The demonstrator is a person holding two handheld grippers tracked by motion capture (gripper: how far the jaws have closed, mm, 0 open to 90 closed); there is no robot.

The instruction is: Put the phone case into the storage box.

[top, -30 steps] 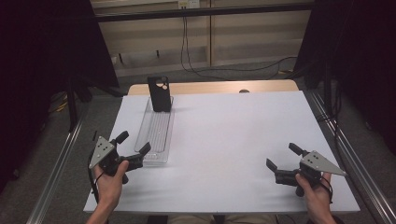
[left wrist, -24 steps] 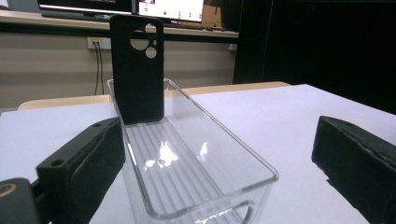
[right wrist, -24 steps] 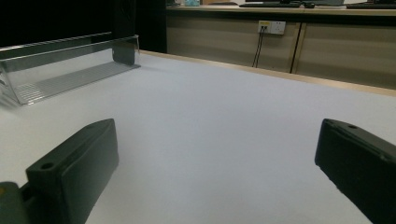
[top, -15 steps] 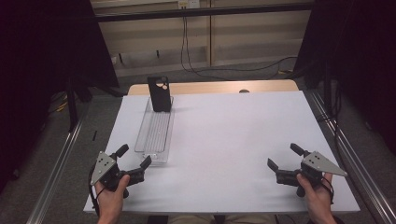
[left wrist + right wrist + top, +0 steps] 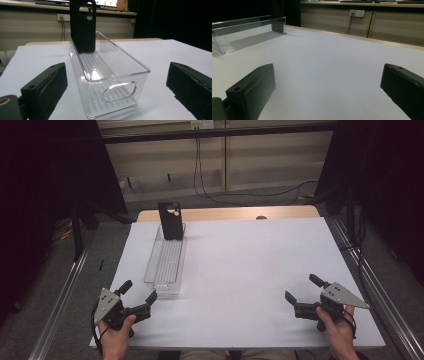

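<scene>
no legible text, label, brand, number or sign in any view. white plate (image 5: 108,3) at the top edge of the left gripper view, on the back wall, carries dark marks, too small and blurred to read. wall sockets (image 5: 357,13) in the right gripper view show no readable marking. phone case (image 5: 82,26) and clear bin (image 5: 110,75) bear no lettering.

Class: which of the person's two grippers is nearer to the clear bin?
Left. The left gripper sits just short of the near end of the clear bin, jaws open toward it. The right gripper is far across the table, apart from the bin.
</scene>
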